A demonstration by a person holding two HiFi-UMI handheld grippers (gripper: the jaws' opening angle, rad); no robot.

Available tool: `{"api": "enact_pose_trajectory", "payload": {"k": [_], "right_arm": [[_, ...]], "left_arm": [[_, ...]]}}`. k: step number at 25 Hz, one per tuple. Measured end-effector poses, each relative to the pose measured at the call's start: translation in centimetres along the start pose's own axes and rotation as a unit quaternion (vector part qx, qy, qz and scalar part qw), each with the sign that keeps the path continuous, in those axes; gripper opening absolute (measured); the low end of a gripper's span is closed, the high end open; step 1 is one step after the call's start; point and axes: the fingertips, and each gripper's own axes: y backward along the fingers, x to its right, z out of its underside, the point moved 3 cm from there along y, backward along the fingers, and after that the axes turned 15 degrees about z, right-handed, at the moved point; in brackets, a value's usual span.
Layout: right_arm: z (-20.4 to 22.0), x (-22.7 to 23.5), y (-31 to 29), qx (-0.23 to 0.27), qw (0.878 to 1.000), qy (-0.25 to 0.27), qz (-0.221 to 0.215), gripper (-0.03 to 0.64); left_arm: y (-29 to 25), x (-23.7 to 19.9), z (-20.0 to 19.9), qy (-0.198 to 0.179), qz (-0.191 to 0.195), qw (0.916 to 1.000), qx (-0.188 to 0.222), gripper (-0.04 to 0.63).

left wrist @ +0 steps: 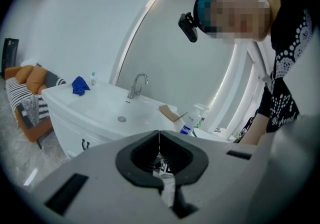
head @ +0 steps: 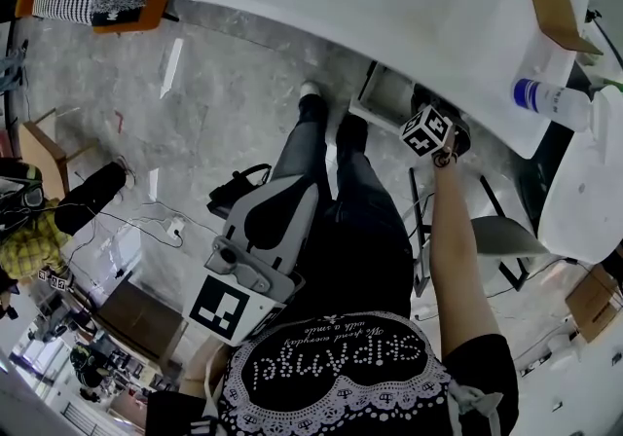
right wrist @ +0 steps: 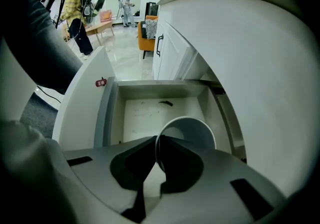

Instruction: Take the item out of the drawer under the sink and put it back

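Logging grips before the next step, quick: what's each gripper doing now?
Left gripper: closed, empty.
Right gripper: closed on the rim of a white cup over the open drawer.

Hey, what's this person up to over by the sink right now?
A person stands at the white sink counter with a gripper in each hand. The right gripper reaches down under the counter and is shut on the rim of a white cup, holding it over the open drawer. Whether the cup is coming out or going back can't be told from this. The left gripper is shut on nothing and held by the person's waist, away from the drawer.
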Motion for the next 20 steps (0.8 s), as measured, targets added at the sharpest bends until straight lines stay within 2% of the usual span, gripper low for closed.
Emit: {"api": "enact_pose_trajectory", "payload": {"k": [20], "right_arm": [[-0.57, 0.16, -0.12, 0.002, 1.000, -0.009, 0.006, 0.026]], "left_arm": [[0.19, -0.47, 0.22, 0.008, -0.001, 1.0000, -0.001, 0.005]]}}
